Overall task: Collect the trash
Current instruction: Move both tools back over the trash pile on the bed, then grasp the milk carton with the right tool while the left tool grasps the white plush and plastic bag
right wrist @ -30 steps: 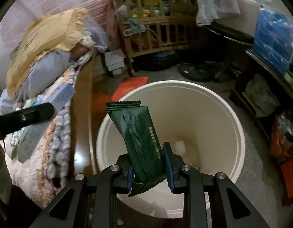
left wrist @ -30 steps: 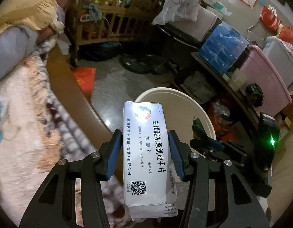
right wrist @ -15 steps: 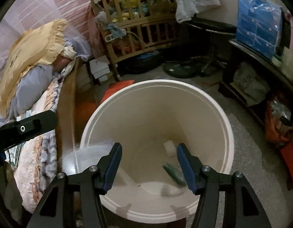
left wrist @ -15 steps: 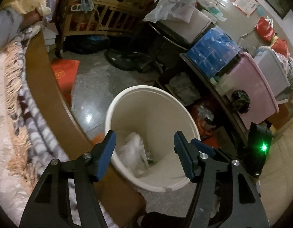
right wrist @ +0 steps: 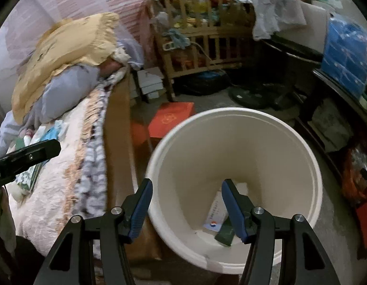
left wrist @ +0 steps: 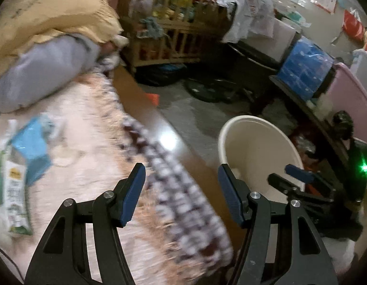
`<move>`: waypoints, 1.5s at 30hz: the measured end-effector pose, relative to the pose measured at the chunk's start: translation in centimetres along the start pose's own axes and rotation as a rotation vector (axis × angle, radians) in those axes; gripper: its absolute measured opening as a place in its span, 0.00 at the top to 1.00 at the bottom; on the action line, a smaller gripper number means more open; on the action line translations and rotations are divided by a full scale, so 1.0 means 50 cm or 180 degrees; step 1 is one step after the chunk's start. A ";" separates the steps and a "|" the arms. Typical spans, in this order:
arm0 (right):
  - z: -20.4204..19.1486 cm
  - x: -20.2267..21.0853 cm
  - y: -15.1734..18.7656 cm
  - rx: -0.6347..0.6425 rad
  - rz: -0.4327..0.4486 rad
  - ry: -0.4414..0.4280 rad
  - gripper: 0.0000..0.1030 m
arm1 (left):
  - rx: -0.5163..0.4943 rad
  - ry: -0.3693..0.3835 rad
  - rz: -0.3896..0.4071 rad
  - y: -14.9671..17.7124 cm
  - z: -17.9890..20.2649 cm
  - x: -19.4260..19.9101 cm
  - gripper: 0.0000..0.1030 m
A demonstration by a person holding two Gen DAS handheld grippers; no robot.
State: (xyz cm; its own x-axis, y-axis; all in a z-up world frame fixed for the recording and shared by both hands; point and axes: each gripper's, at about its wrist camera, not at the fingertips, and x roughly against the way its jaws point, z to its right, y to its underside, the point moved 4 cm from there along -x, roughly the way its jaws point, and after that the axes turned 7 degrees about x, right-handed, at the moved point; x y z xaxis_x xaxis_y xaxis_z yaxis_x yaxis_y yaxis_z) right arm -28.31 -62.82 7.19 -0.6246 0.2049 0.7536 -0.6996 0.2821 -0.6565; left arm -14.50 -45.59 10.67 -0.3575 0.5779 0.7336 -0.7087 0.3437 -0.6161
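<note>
A white round trash bin (right wrist: 273, 142) stands on the floor beside the bed; it also shows in the left wrist view (left wrist: 252, 128). Inside it lie a white medicine box (right wrist: 215, 216) and a green wrapper (right wrist: 225, 231). My right gripper (right wrist: 186, 204) is open and empty over the bin's near rim. My left gripper (left wrist: 181, 190) is open and empty above the bed's edge. On the bed lie a blue packet (left wrist: 32, 149) and a white-green wrapper (left wrist: 14, 201).
A fringed blanket (left wrist: 174, 190) hangs over the wooden bed edge (right wrist: 119, 128). Yellow and grey pillows (right wrist: 64, 59) lie at the bed's head. A wooden crib (right wrist: 202, 45), a red box (right wrist: 171, 118), blue packs (left wrist: 304, 71) and a pink tub (left wrist: 350, 102) surround the bin.
Both grippers opened and dropped the medicine box and the green wrapper into the bin. The left gripper then swung left over the bed. The right gripper drew back slightly.
</note>
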 end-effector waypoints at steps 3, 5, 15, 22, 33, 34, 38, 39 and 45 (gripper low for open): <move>-0.049 0.003 -0.005 0.0058 0.0029 -0.0127 0.43 | 0.0013 -0.0134 0.0076 0.006 -0.040 0.028 0.39; -0.080 0.002 -0.008 0.0098 0.0032 -0.0207 0.41 | 0.0050 -0.0210 0.0131 0.008 -0.069 0.048 0.39; -0.286 -0.026 -0.018 0.0477 -0.0080 -0.0656 0.38 | 0.0392 -0.0534 0.0200 0.036 -0.249 0.155 0.39; -0.424 -0.055 -0.021 0.0711 -0.0214 -0.1002 0.37 | 0.0658 -0.0845 0.0173 0.093 -0.405 0.216 0.39; -0.668 -0.127 -0.058 0.1040 -0.0454 -0.1533 0.34 | 0.0935 -0.1022 0.0116 0.166 -0.570 0.270 0.39; -0.684 -0.139 -0.064 0.1008 -0.0476 -0.1582 0.34 | 0.0930 -0.1033 0.0112 0.170 -0.579 0.273 0.39; -0.738 -0.191 -0.090 0.0822 -0.0591 -0.1733 0.34 | 0.0912 -0.1003 0.0055 0.174 -0.599 0.265 0.39; -0.749 -0.205 -0.092 0.0805 -0.0625 -0.1733 0.34 | 0.0915 -0.0979 0.0028 0.173 -0.604 0.258 0.39; -0.782 -0.287 -0.088 0.0488 -0.0988 -0.2072 0.44 | 0.0849 -0.0875 -0.0122 0.156 -0.616 0.200 0.39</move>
State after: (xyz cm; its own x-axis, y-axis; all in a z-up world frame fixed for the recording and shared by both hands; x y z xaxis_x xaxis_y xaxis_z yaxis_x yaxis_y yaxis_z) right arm -2.72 -30.35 0.54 -0.4363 -0.4742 0.7647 -0.8885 0.0927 -0.4494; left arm -4.88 -14.32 4.35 -0.4517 0.3360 0.8265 -0.8452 0.1356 -0.5170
